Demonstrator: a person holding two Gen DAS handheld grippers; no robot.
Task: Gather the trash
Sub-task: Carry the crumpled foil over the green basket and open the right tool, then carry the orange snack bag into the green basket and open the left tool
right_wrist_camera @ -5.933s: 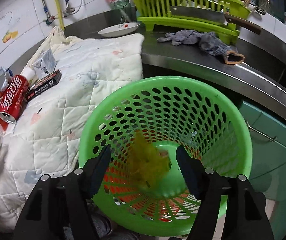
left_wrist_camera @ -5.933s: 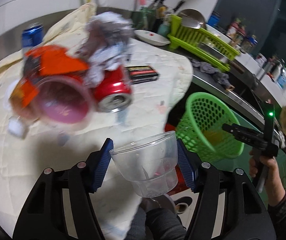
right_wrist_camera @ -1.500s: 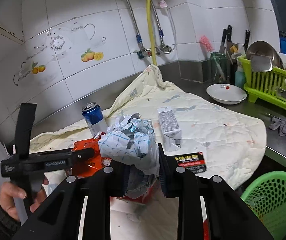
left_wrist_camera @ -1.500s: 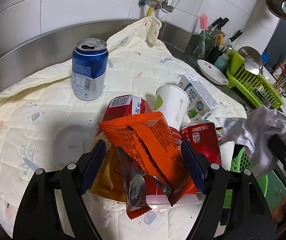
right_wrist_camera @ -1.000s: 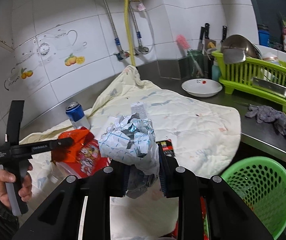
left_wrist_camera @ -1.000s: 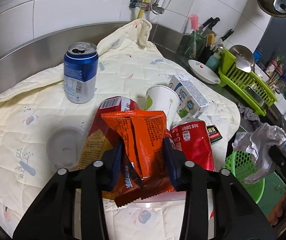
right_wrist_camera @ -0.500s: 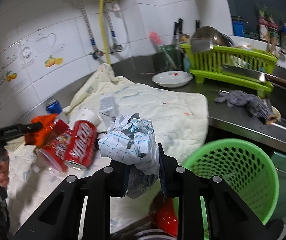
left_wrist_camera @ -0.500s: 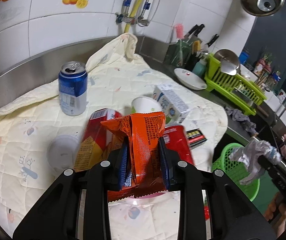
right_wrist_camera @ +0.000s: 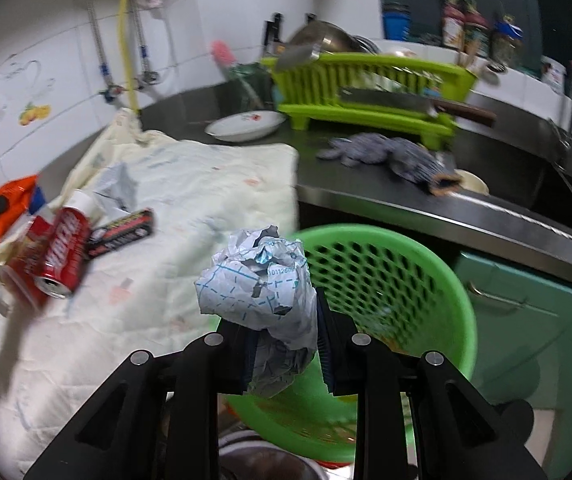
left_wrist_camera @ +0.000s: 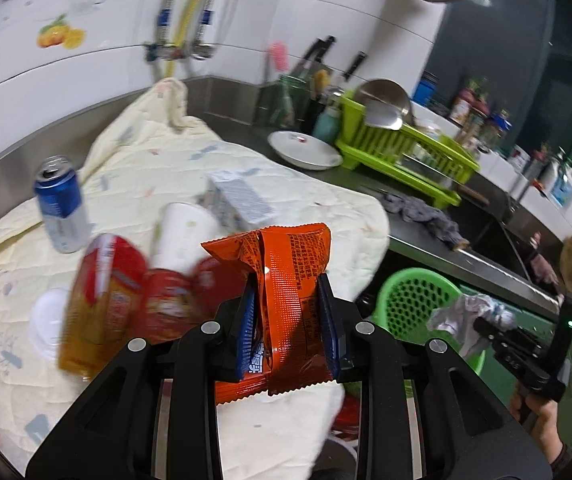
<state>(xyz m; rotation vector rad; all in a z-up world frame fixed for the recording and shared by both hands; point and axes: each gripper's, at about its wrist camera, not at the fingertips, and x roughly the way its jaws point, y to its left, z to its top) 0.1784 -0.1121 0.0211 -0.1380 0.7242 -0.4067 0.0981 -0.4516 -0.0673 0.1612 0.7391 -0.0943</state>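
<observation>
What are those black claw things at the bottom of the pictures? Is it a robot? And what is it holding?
It is not a robot. A person holds a grabbing tool in each hand, and each tool has two fingers and a small camera looking along them. So one picture comes from each tool.

The left gripper pinches an orange snack wrapper. The right gripper pinches a crumpled paper ball in front of the green basket, where the trash goes.

On the quilted cloth more trash waits: a blue can standing up, a red can lying down, a white paper cup and a small carton. In the left picture you can even see the person's hand holding the other tool.
</observation>
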